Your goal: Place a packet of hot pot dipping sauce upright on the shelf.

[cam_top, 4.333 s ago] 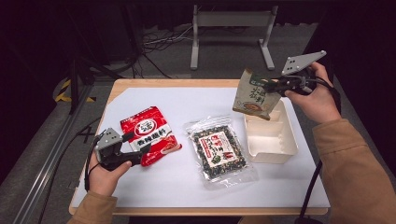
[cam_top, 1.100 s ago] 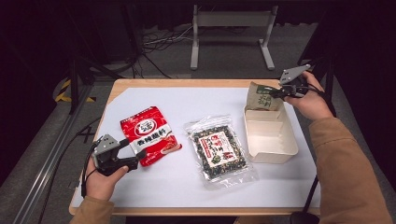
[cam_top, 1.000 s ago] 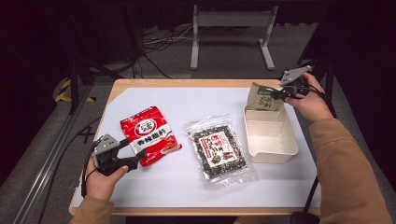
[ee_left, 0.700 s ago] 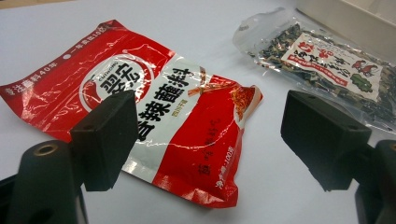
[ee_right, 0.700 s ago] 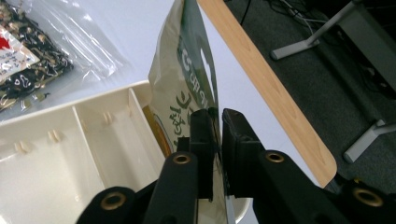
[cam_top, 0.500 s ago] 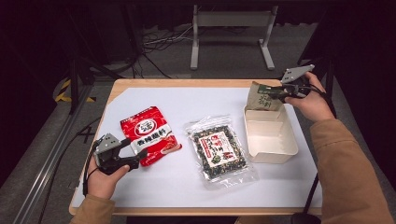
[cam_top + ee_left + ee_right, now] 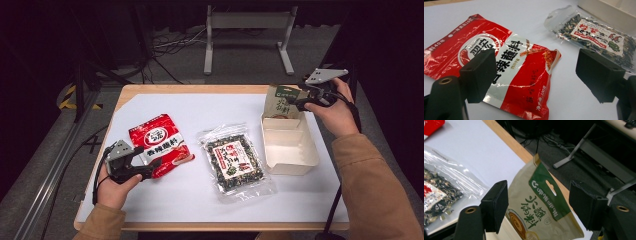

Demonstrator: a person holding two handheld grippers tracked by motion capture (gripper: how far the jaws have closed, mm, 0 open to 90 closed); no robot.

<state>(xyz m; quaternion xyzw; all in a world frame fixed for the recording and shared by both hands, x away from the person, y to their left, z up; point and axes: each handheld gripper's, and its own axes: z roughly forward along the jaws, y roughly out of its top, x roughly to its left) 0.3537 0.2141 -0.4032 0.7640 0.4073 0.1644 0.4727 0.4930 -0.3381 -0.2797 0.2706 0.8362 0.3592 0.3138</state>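
The tan pouch (image 7: 281,101) with a green top band and a hang hole stands tilted at the far end of the white tray (image 7: 292,150) — leaning on its back wall. Green characters and a brown swirl mark its face (image 7: 541,212) — nothing grips it.

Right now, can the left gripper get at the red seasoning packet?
Probably yes: the left gripper is open beside the red seasoning packet, which lies flat on the white table with nothing between them.
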